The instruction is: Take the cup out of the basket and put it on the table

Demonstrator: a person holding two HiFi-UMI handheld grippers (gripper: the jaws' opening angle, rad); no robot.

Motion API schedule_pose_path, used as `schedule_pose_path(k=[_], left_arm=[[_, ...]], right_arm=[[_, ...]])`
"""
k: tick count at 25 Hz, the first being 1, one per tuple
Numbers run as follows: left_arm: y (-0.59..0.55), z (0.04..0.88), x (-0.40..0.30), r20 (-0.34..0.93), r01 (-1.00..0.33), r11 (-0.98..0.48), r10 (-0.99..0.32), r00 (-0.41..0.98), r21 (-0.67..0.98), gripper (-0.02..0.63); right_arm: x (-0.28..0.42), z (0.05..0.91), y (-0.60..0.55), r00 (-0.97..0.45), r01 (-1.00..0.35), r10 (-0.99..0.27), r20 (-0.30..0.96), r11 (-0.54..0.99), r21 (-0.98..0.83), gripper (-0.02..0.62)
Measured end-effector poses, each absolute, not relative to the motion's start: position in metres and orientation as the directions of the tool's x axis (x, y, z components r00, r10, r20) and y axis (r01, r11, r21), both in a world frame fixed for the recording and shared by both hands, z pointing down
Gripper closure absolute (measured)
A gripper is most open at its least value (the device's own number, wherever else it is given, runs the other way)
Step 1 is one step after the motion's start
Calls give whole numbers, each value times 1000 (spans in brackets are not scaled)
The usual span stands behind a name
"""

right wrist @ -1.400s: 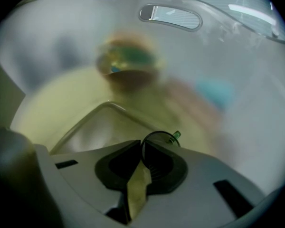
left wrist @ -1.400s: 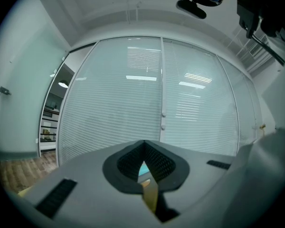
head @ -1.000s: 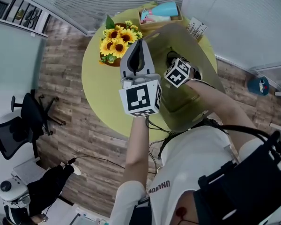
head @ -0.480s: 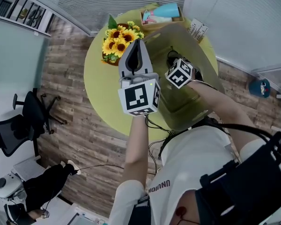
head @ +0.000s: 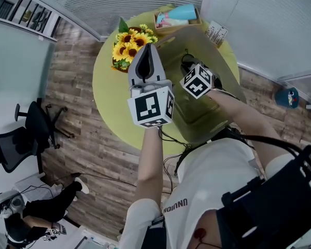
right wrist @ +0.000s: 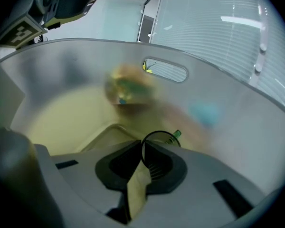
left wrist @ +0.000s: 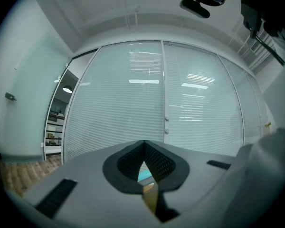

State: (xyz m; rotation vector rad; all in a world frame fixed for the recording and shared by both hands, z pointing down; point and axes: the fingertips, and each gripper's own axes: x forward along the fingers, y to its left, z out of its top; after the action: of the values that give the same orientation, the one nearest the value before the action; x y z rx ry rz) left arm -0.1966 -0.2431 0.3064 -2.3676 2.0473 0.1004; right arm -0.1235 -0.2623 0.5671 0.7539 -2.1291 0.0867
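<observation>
A translucent plastic basket [head: 221,110] stands on the round yellow-green table [head: 110,87]. My right gripper [head: 191,66] reaches down inside it. In the right gripper view the jaws [right wrist: 143,144] are pinched on the thin dark rim of a clear cup [right wrist: 167,136], with the basket wall [right wrist: 218,96] all round. The cup's body is hidden behind the jaws. My left gripper [head: 146,48] hovers over the table just left of the basket. It is shut and empty, and in its own view it [left wrist: 143,144] points at window blinds.
A pot of sunflowers [head: 131,39] sits at the table's far left. A wooden tray with a turquoise item [head: 177,15] stands at the far edge, and a small card [head: 216,33] lies to its right. An office chair [head: 20,139] is on the wooden floor.
My left gripper has drifted slightly to the left. The right gripper stays in the basket, still pinched on the cup's rim.
</observation>
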Motion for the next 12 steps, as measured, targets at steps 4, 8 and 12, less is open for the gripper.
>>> schedule_pose_path(k=[4, 8, 12], left_arm=[[-241, 305, -197, -59, -990, -139, -989, 137, 31, 594], [-239, 303, -197, -62, -991, -132, -990, 130, 30, 594], [-236, 302, -196, -64, -992, -127, -990, 125, 24, 594]], right_arm=[[-124, 559, -261, -472, -548, -493, 731, 814, 194, 553], [-127, 547, -259, -498, -549, -502, 707, 814, 192, 553], [-129, 536, -258, -519, -544, -517, 681, 814, 203, 553]])
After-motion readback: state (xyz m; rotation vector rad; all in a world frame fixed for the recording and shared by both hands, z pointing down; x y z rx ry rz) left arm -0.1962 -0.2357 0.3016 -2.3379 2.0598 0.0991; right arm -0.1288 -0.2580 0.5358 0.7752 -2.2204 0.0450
